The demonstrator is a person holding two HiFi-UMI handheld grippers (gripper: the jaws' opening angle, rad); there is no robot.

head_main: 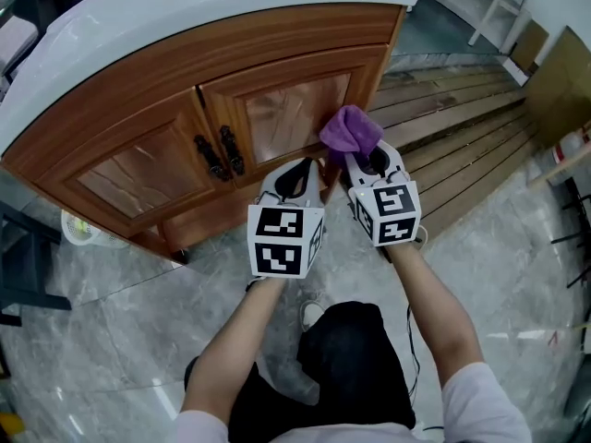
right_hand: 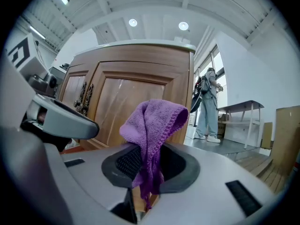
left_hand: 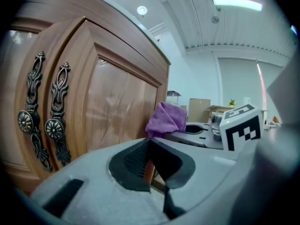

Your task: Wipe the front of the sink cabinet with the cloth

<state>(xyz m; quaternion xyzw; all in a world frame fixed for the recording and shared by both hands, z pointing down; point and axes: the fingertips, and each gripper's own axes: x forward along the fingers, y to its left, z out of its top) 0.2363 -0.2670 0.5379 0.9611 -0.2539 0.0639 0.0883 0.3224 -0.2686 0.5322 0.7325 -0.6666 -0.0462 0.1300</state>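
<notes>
A purple cloth (head_main: 351, 131) (right_hand: 152, 125) (left_hand: 166, 119) is pinched in my right gripper (head_main: 362, 162) (right_hand: 146, 168), which is shut on it. The cloth stands up from the jaws and sits just in front of the right door (head_main: 294, 111) of the wooden sink cabinet (head_main: 175, 100). Whether it touches the wood I cannot tell. My left gripper (head_main: 297, 177) (left_hand: 149, 165) is beside it to the left, shut with nothing between its jaws, close to the same door. Two dark ornate handles (head_main: 220, 154) (left_hand: 44, 116) sit where the doors meet.
A white countertop (head_main: 185, 12) overhangs the cabinet. Wooden slats (head_main: 462, 127) cover the floor to the right. A white round object (head_main: 81, 229) lies by the cabinet's left base. A person (right_hand: 209, 104) stands far off beside a table (right_hand: 243, 118).
</notes>
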